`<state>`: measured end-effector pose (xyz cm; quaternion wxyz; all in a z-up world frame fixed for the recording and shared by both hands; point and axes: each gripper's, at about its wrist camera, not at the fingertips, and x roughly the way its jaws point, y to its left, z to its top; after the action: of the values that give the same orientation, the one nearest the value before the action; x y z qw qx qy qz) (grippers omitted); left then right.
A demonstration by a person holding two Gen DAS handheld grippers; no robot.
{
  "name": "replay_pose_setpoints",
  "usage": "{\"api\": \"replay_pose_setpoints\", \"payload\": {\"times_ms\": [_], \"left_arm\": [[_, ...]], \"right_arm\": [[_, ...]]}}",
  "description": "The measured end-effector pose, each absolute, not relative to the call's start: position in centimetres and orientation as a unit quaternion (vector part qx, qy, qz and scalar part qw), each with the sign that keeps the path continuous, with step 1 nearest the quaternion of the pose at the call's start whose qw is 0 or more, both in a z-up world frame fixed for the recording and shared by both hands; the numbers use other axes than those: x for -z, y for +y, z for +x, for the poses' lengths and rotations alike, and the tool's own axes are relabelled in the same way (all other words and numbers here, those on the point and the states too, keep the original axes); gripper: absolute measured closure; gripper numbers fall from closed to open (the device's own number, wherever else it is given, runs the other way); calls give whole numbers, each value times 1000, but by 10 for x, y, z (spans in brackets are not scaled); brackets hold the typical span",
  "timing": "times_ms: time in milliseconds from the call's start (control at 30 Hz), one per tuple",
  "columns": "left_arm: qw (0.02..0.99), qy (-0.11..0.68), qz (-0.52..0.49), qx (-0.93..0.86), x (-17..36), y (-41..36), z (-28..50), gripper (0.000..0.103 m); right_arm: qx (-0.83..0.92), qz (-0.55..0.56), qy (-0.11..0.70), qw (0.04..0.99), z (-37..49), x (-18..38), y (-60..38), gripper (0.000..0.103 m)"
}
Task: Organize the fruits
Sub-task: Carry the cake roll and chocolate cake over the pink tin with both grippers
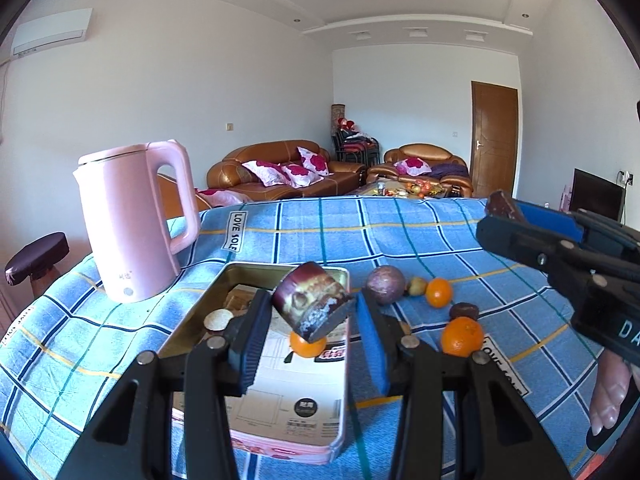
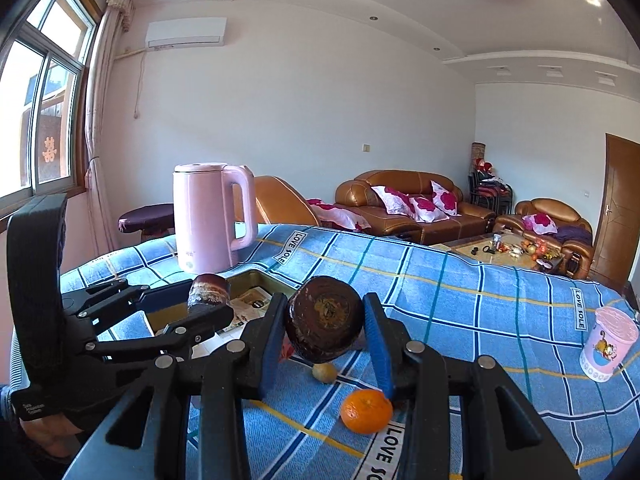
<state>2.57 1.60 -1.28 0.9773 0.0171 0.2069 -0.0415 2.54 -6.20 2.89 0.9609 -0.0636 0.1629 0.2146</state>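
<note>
My left gripper (image 1: pixel 312 310) is shut on a dark purple cut chunk (image 1: pixel 310 300), tilted, in the air over a rectangular metal tin (image 1: pixel 280 267). An orange (image 1: pixel 307 345) lies inside the tin, just below the chunk. My right gripper (image 2: pixel 325 316) is shut on a second dark brown round chunk (image 2: pixel 324 320), above the checked blue cloth. In the left wrist view the right gripper (image 1: pixel 500 216) comes in from the right with its chunk (image 1: pixel 502 200). The right wrist view has the left gripper (image 2: pixel 208 306) and its chunk (image 2: pixel 208 288) by the tin (image 2: pixel 260 276).
On the cloth right of the tin lie a purple passion fruit (image 1: pixel 386 284), a small yellowish fruit (image 1: pixel 416 286), two oranges (image 1: pixel 439 292) (image 1: pixel 462 336) and a dark fruit (image 1: pixel 464 311). A pink kettle (image 1: pixel 128 220) stands left of the tin. A pink cup (image 2: pixel 608 344) stands far right.
</note>
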Motion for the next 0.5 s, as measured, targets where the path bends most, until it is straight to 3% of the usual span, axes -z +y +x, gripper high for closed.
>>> {"api": "replay_pose_setpoints", "payload": {"times_ms": [500], "left_arm": [[961, 275, 16, -1, 30, 67, 63, 57]], "right_arm": [[-263, -65, 193, 943, 70, -22, -13, 62]]}}
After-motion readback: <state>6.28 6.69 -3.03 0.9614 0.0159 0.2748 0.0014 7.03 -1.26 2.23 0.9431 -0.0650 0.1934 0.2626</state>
